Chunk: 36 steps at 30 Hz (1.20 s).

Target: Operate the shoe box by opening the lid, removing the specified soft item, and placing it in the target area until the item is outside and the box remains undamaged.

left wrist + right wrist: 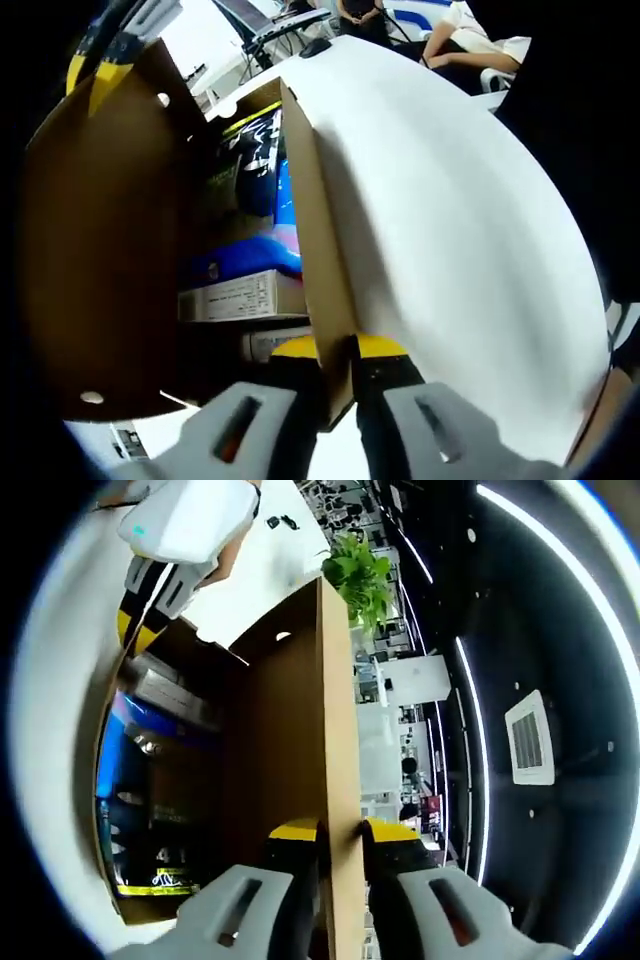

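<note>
Left gripper view — fingers (338,350) pinch box wall (318,250) | right fingers (341,832) pinch lid (290,750) (raised)

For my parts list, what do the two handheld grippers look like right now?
The left gripper has light grey moulded jaws with dark slotted recesses, black inner faces and yellow tips. The right gripper has the same build: grey jaws, black inner faces, yellow tips. The left one also shows in the right gripper view, with a white housing above yellow-and-black jaws. No cables or sleeves can be made out.
</note>
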Motion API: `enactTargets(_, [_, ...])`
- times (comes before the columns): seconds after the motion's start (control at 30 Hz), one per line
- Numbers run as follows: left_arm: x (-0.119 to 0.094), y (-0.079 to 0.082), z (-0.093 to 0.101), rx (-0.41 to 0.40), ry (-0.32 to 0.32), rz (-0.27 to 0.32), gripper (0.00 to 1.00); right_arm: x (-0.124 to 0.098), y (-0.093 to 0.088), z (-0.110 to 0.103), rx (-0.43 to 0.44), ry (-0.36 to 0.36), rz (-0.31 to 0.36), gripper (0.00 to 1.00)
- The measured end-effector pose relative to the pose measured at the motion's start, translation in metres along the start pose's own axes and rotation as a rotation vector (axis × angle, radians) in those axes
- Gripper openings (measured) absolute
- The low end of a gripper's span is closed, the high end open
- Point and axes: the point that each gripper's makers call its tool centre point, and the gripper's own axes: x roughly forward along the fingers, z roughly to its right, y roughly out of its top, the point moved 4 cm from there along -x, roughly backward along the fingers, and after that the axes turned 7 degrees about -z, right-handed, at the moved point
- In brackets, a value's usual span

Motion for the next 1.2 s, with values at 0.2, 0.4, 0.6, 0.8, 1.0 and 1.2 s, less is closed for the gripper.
enactTargets(0.2, [0.000, 0.000, 0.000, -0.004, -0.001, 0.002, 0.09, 0.006, 0.000, 0.005, -0.035, -0.059, -0.023, 0.10])
enactTargets(0.4, [0.000, 0.000, -0.001, -0.005, -0.001, 0.002, 0.09, 0.008, 0.000, 0.008, -0.049, -0.077, -0.031, 0.08])
enactTargets(0.6, [0.000, 0.001, 0.000, -0.002, -0.002, 0.004, 0.09, 0.013, -0.001, 0.011, -0.057, -0.073, -0.030, 0.07])
enactTargets(0.8, [-0.001, 0.001, 0.003, -0.003, -0.008, 0.010, 0.08, 0.020, -0.002, 0.016, -0.067, -0.038, -0.030, 0.07])
enactTargets(1.0, [-0.001, 0.002, 0.004, -0.010, -0.016, 0.012, 0.08, 0.029, -0.003, 0.021, -0.070, 0.016, -0.030, 0.07])
enactTargets(1.2, [-0.001, 0.001, 0.004, -0.010, -0.014, 0.010, 0.08, 0.040, -0.005, 0.027, -0.038, 0.078, -0.037, 0.07])
